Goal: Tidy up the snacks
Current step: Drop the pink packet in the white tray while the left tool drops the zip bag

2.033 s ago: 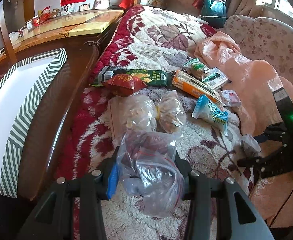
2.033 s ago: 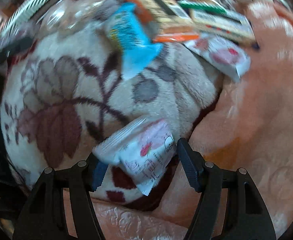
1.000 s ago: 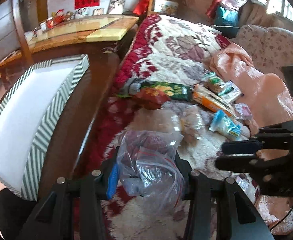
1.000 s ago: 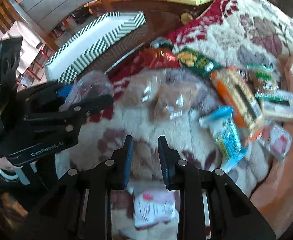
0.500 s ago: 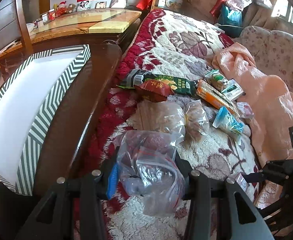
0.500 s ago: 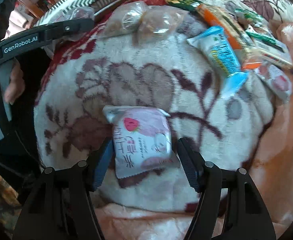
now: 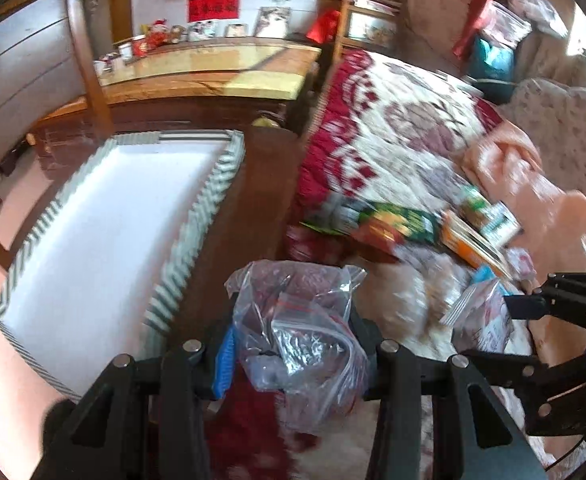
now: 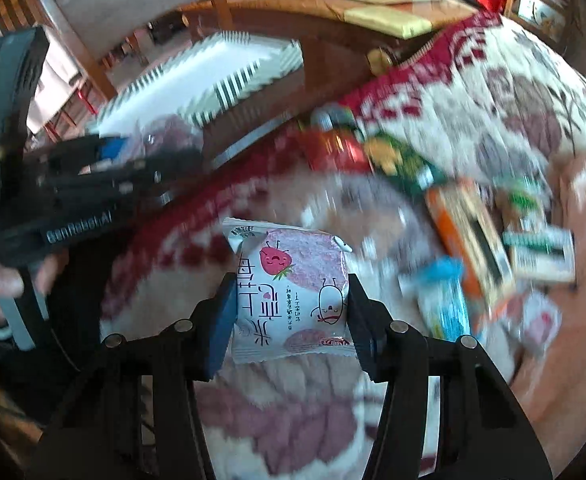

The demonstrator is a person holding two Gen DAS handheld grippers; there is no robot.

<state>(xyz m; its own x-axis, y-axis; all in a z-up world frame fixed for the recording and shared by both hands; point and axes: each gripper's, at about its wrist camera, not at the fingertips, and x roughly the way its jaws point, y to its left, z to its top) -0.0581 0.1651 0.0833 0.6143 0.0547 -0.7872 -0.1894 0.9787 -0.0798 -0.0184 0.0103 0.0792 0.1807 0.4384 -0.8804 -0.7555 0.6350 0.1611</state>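
Observation:
My left gripper is shut on a clear zip bag of snacks and holds it above the blanket's left edge, beside the white box with a green zigzag rim. My right gripper is shut on a white and pink strawberry snack packet, lifted above the floral blanket. The packet and right gripper also show in the left wrist view at the right. More snacks lie on the blanket: a red packet, a green packet, an orange box, a blue packet.
A dark wooden rail runs between the box and the blanket. A wooden table with small items stands behind. A peach blanket lies at the right. The box also shows in the right wrist view.
My right gripper has shut on the strawberry packet and lifted it off the blanket. My left gripper has carried the zip bag left, closer to the box.

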